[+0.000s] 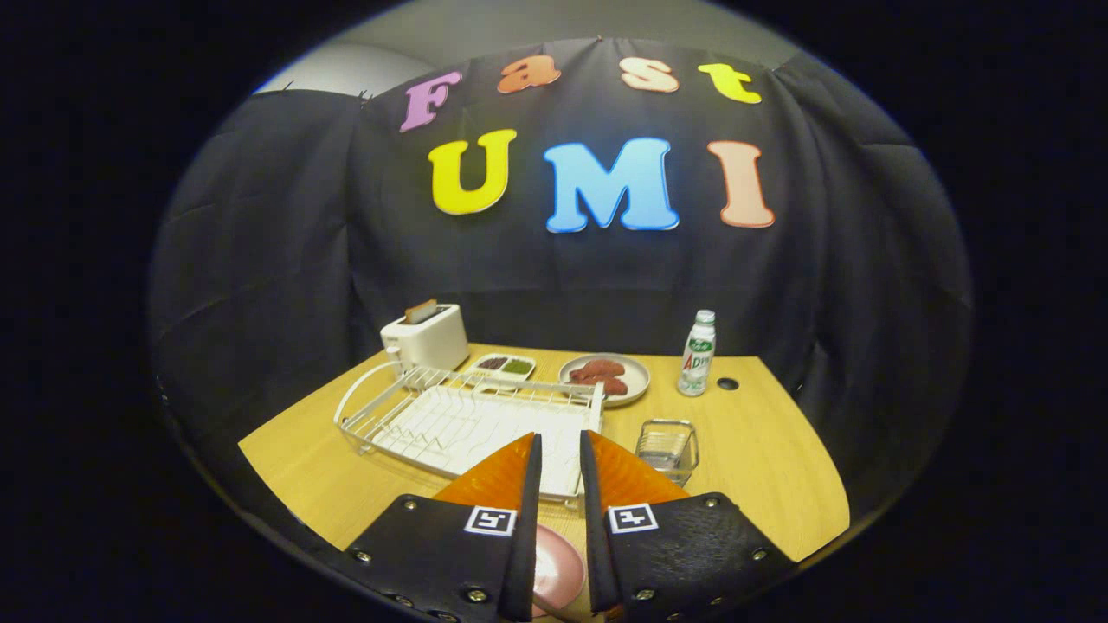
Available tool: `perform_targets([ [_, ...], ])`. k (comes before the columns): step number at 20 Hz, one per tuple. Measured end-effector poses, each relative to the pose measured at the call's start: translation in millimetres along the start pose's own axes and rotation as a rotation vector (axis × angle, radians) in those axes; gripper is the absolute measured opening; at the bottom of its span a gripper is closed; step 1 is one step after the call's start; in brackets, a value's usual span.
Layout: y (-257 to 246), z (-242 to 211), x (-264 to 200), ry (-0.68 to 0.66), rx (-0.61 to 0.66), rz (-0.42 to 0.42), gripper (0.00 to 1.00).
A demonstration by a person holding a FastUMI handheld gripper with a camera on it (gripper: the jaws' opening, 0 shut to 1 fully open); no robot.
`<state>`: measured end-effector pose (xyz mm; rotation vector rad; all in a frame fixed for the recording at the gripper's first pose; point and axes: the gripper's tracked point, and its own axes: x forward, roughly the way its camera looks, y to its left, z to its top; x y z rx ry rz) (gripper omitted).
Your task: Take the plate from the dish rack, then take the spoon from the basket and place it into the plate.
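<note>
My gripper hangs above the near part of the wooden table, its fingers a narrow gap apart with nothing between them. Through that gap, low down near the fingers' bases, a pink plate lies flat on the table, partly hidden by the left finger. Just beyond the fingertips the white wire dish rack holds no dishes. A small clear basket stands ahead of the right finger; I cannot make out the spoon in it.
At the back of the table stand a white toaster, a small tray of condiments, a plate of red food and a white bottle. A dark hole marks the tabletop by the bottle.
</note>
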<state>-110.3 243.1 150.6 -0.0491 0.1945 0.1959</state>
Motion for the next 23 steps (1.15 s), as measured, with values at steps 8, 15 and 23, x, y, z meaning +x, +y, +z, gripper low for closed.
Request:
perform_targets([
  [8, -34.1, 84.9, -13.6, -0.146, 0.015, -0.095, 0.24],
  [15, -54.6, 93.0, -12.1, -0.202, -0.017, -0.120, 0.98],
  [23, -121.6, 54.7, 3.0, -0.193, 0.014, -0.150, 0.98],
])
